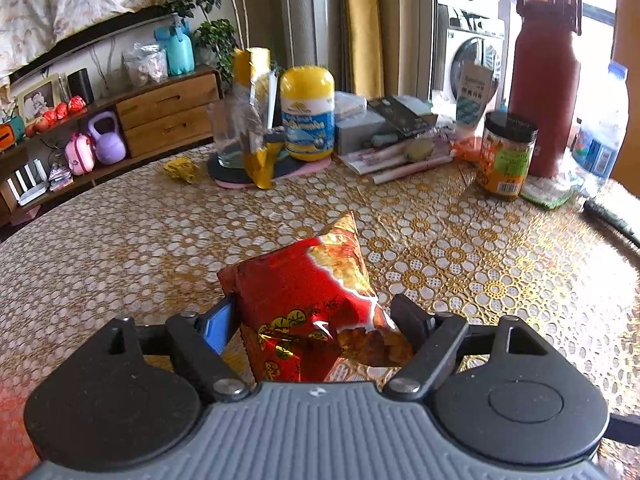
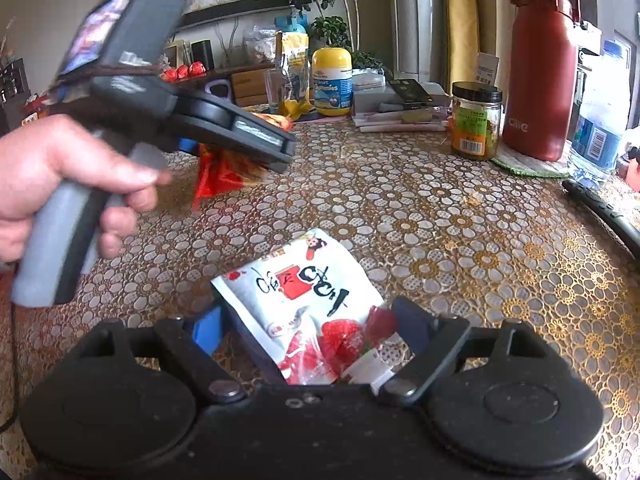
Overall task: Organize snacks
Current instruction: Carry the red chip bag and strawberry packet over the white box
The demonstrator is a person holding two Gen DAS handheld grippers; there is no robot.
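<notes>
Cluttered lace-cloth table (image 1: 120,240), snacks not grouped yet. Left gripper (image 1: 316,316) clamps red snack bag (image 1: 304,292) off the cloth; right gripper (image 2: 308,320) pinches white candy bag (image 2: 304,292). Both unplaced.

A desk (image 1: 120,240) with a gold flower cloth fills the room's middle. At ten o'clock stands a wooden drawer cabinet (image 1: 168,114). At one o'clock, a white washing machine (image 1: 472,64) and yellow curtains (image 1: 362,28) catch bright daylight.
</notes>
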